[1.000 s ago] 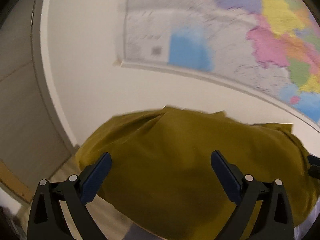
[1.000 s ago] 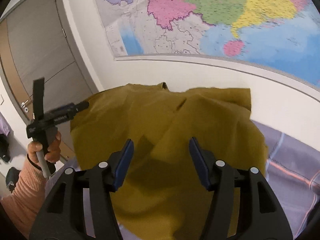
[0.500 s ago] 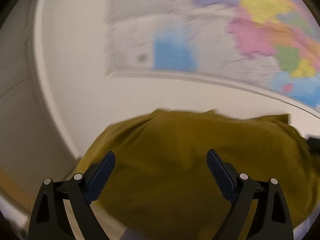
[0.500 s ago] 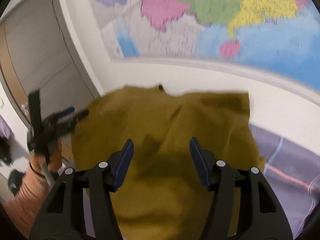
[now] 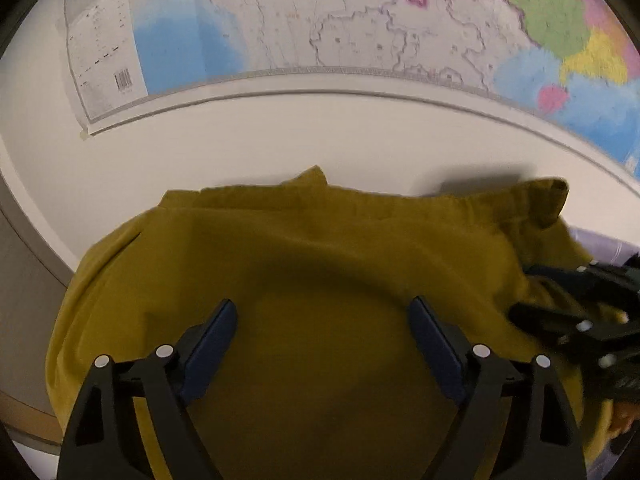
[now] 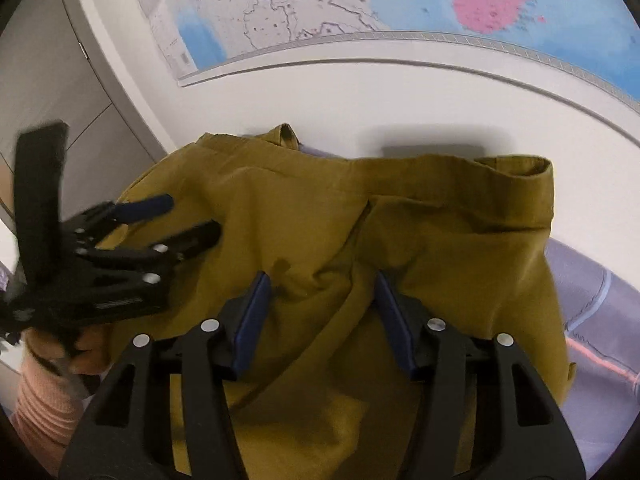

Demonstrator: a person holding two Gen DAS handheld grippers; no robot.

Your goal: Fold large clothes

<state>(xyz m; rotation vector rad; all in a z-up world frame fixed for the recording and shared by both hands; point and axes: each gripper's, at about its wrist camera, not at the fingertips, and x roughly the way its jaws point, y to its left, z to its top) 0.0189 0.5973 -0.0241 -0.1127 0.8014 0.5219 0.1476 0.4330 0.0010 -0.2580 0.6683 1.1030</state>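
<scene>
A large mustard-yellow garment [image 5: 328, 248] lies spread on a bed, its banded edge [image 6: 460, 168] along the wall. My left gripper [image 5: 322, 312] hovers over the garment's left part. Its jaws are wide and closing, with only flat cloth below them and the pads touching nothing. In the right wrist view the left gripper [image 6: 192, 216] reaches in from the left, held by a hand in a pink ribbed sleeve [image 6: 44, 404]. My right gripper [image 6: 320, 284] hangs over a crease in the middle [image 6: 360, 220], jaws half wide and closing, pads off the cloth. The right gripper [image 5: 522, 292] also shows in the left wrist view.
A white wall [image 5: 280, 140] with a big coloured map [image 5: 360, 20] rises right behind the garment. A lilac sheet with pink and blue lines [image 6: 592, 312] shows to the right. A grey door or cabinet panel [image 6: 48, 64] stands at the left.
Both grippers have moved forward and lower over the garment, and the left one has swung in toward the right one. Both pairs of jaws stand slightly narrower. The garment has not moved.
</scene>
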